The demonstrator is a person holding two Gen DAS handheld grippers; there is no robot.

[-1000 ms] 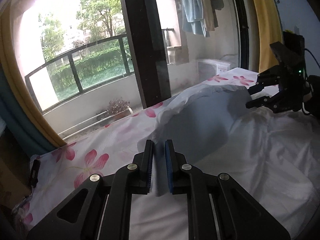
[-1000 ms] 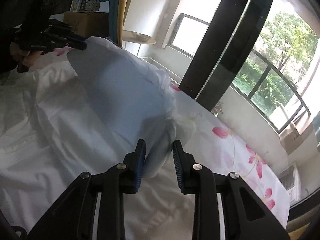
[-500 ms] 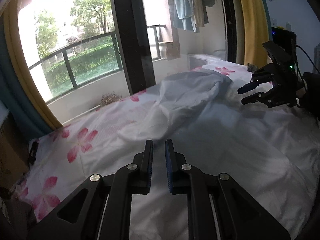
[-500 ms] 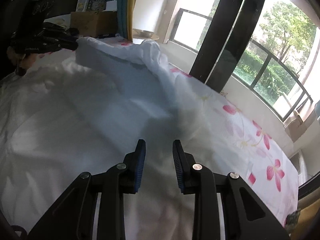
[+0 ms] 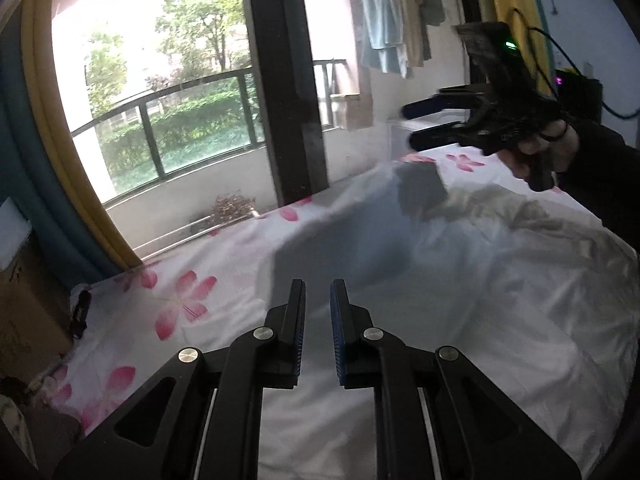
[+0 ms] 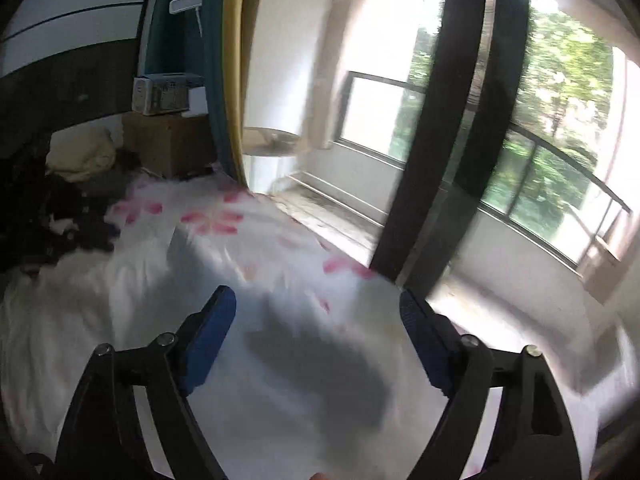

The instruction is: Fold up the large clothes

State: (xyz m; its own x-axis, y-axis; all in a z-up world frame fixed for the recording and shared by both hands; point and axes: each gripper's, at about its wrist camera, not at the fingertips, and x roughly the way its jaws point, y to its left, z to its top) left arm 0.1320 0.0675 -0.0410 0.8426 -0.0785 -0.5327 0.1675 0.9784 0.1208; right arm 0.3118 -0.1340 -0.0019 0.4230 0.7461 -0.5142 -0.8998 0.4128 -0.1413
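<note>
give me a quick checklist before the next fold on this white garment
1. Right gripper free: ok. Its jaws have just been opening, stand wide, nothing between them.
2. Left gripper free: ok. Narrow gap, no cloth in it.
3. Garment down on the bed: ok. No part is lifted.
4. Garment flat: not ok. It is bunched and wrinkled at the far right in the left wrist view.
5. Next edge to grab: cannot tell. Blur and shadow hide the hems.
6. Grippers clear of each other: ok. They are well apart.
</note>
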